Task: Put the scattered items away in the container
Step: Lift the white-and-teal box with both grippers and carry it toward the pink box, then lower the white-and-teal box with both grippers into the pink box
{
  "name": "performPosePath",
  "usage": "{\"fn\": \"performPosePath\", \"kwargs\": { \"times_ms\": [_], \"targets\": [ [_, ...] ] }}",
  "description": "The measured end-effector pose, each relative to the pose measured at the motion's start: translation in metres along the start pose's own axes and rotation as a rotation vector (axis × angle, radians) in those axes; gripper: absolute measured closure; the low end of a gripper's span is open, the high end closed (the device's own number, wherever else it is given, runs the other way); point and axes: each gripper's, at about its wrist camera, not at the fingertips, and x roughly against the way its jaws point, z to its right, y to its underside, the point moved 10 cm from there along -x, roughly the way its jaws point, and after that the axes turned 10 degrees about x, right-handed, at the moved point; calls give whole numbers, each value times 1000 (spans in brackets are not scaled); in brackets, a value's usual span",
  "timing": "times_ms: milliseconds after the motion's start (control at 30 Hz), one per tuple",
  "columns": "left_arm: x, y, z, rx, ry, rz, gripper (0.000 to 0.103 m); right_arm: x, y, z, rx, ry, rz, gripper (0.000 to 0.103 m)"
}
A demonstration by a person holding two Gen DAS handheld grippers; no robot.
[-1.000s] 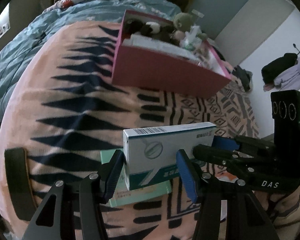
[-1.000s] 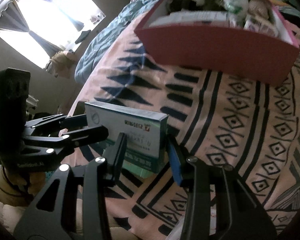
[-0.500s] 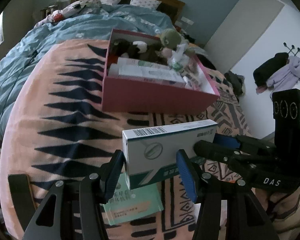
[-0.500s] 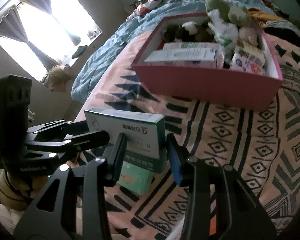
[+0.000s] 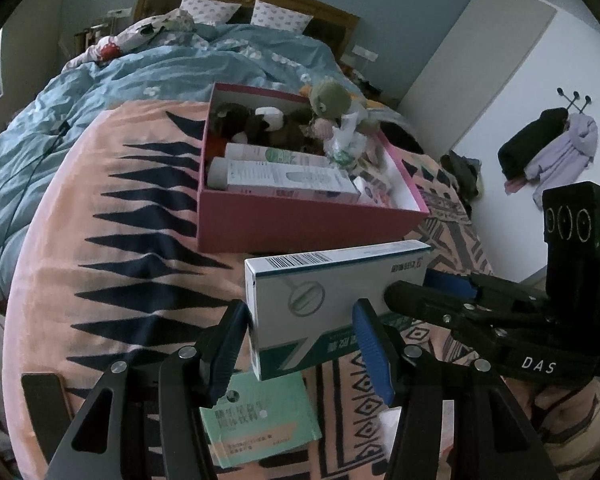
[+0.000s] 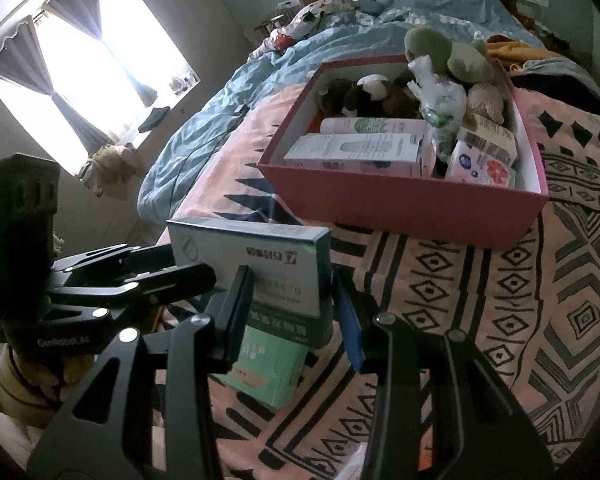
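A white and green carton (image 5: pixel 324 300) hangs above the blanket, held at both ends. My left gripper (image 5: pixel 300 308) is shut on its near end, and my right gripper (image 5: pixel 416 286) clamps the far end from the right. In the right wrist view the same carton (image 6: pixel 260 264) sits between my right gripper's (image 6: pixel 292 276) pads, with the left gripper (image 6: pixel 188 264) gripping from the left. A pale green box (image 5: pixel 260 424) lies flat on the blanket beneath. Beyond stands the red container (image 5: pixel 300 224), holding plush toys, cartons and packets.
The patterned pink blanket (image 5: pixel 120 240) covers the bed's near part; a blue duvet (image 5: pixel 140 76) and pillows (image 5: pixel 208 10) lie behind. Clothes hang on a wall rack (image 5: pixel 548 144) to the right. A bright window (image 6: pixel 88 60) is on the left.
Both grippers rose with the carton, lifting it clear of the pale green box. The view tipped so the inside of the red container now shows.
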Motion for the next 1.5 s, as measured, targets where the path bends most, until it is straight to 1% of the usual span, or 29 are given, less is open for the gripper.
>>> {"fn": "performPosePath", "kwargs": {
  "times_ms": [800,1500],
  "targets": [
    [5,-25,6,-19,20,44,48,5,-23,5,16,33,44,59],
    [1,-41,13,-31,30,63,48,7,-40,15,17,47,69,59]
  ]
}}
